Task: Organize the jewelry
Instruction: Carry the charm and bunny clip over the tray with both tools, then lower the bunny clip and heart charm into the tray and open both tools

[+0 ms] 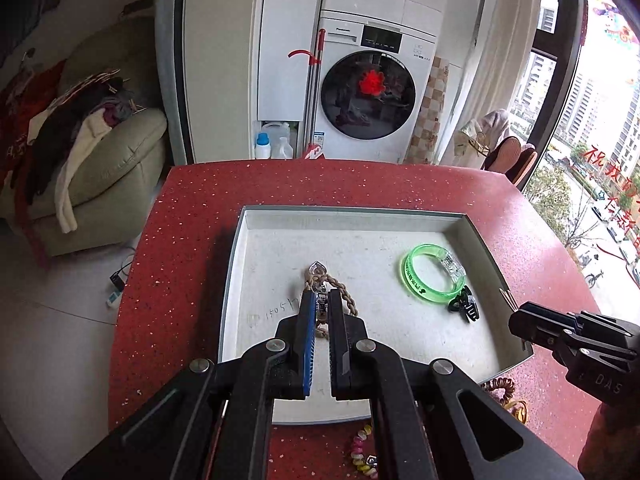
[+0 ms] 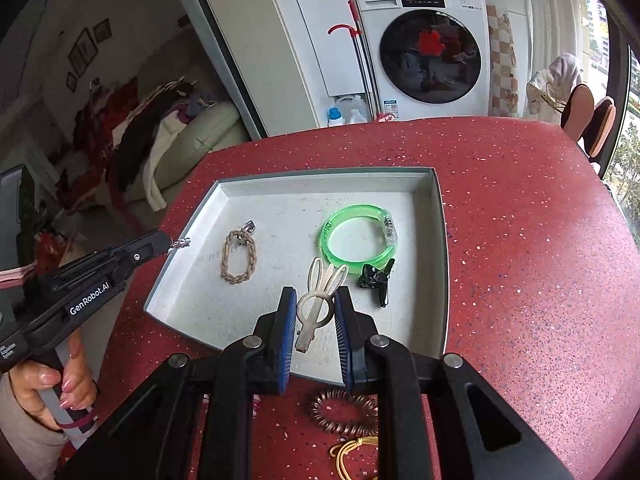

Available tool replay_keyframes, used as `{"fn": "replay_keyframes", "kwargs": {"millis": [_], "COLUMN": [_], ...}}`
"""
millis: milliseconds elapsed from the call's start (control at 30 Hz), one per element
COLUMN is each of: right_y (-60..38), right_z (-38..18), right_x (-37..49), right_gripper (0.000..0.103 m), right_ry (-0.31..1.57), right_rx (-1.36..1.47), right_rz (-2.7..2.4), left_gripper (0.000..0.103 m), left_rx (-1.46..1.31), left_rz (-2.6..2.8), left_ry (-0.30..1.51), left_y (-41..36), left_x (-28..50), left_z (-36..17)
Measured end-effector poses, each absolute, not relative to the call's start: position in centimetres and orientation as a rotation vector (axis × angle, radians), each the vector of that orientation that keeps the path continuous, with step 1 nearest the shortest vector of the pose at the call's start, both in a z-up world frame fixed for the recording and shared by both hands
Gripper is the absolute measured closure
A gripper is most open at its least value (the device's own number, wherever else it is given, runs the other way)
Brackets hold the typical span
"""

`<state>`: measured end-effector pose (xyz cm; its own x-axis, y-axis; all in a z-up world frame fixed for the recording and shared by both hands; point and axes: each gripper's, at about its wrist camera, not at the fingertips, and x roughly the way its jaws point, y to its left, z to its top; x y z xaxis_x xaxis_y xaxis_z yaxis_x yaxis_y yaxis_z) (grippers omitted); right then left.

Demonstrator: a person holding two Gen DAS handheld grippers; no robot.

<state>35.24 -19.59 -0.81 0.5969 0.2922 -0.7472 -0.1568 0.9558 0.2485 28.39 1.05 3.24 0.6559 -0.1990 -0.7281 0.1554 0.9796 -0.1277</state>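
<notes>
A white tray (image 1: 240, 264) (image 2: 188, 264) sits on the red table. In it lie a braided tan bracelet (image 2: 239, 257) (image 1: 347, 296), a green bangle (image 1: 430, 278) (image 2: 356, 236) and a black claw clip (image 1: 464, 306) (image 2: 376, 278). My left gripper (image 1: 322, 300) (image 2: 170, 242) is shut on a small silver charm (image 2: 181, 243) and holds it above the tray's left edge. My right gripper (image 2: 316, 300) (image 1: 516, 320) is shut on a beige rabbit-ear hair clip (image 2: 320, 304) and holds it over the tray's near part.
A copper spiral hair tie (image 2: 344, 412) (image 1: 500, 386) and a yellow elastic (image 2: 352, 454) lie on the table (image 2: 520, 240) in front of the tray. A pastel spiral tie (image 1: 362, 454) lies near the front edge. A washing machine and a sofa stand beyond.
</notes>
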Motion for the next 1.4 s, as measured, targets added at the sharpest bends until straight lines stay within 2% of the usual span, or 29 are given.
{"fn": "replay_keyframes", "kwargs": {"millis": [400, 800, 900, 967, 1100, 1267, 1400], "right_y": [-18.5, -19.4, -19.5, -19.6, -20.1, -20.6, -21.7], "right_z": [-5.2, -6.3, -6.1, -6.1, -5.4, -3.7, -2.5], "right_x": [37.9, 37.8, 37.8, 37.8, 37.2, 35.8, 34.4], "right_gripper": [0.082, 0.081, 0.073, 0.054, 0.051, 0.043, 0.043], "right_ry": [0.998, 1.003, 1.008, 1.012, 0.995, 0.943, 0.907], "right_rx": [0.137, 0.078, 0.101, 0.129, 0.183, 0.22, 0.269], "right_rz": [0.252, 0.19, 0.21, 0.218, 0.239, 0.252, 0.248], "left_gripper": [0.079, 0.079, 0.079, 0.079, 0.079, 0.079, 0.079], "left_rx": [0.021, 0.104, 0.127, 0.125, 0.117, 0.122, 0.105], "left_rz": [-0.162, -0.114, -0.103, -0.1, -0.091, -0.098, -0.118], "left_ry": [0.901, 0.917, 0.916, 0.919, 0.926, 0.918, 0.905], "left_y": [-0.4, -1.2, -1.6, -1.6, -1.5, -1.6, -1.6], "left_x": [30.4, 30.5, 30.5, 30.4, 30.3, 30.1, 29.9], "left_z": [-1.7, -3.6, -3.6, -3.6, -3.5, -3.2, -2.8]}}
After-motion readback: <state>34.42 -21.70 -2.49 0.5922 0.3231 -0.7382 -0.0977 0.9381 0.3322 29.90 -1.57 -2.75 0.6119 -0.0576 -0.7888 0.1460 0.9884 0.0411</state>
